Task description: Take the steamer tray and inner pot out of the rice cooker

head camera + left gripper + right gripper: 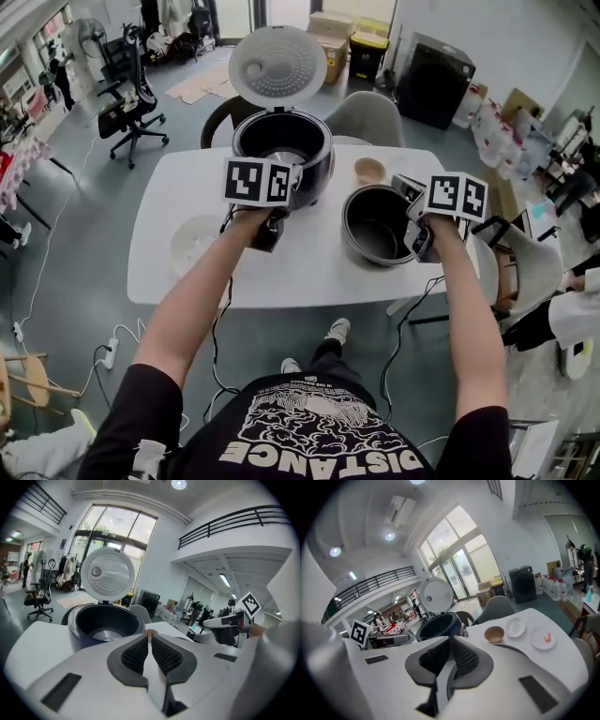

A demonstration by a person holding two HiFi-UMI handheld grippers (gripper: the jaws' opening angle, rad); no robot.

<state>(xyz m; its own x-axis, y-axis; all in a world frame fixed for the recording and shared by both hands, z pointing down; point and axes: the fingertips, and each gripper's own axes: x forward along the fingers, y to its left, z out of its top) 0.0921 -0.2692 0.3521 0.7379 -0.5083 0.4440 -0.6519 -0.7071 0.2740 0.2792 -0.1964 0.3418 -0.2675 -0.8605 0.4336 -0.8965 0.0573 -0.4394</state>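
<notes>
head view has the rice cooker (281, 141) open and empty, with the inner pot (377, 225) on the table (309, 277) to its right and what looks like the steamer tray (192, 244) to its left, so both removals seem done. the left gripper (150, 637) and right gripper (451, 641) are pinched together on nothing; i'd say only backing off remains. one cooker, one pot, one tray, one small bowl (369, 171).

Bright daylight, ceiling lamps; fisheye edges, sharp.
</notes>
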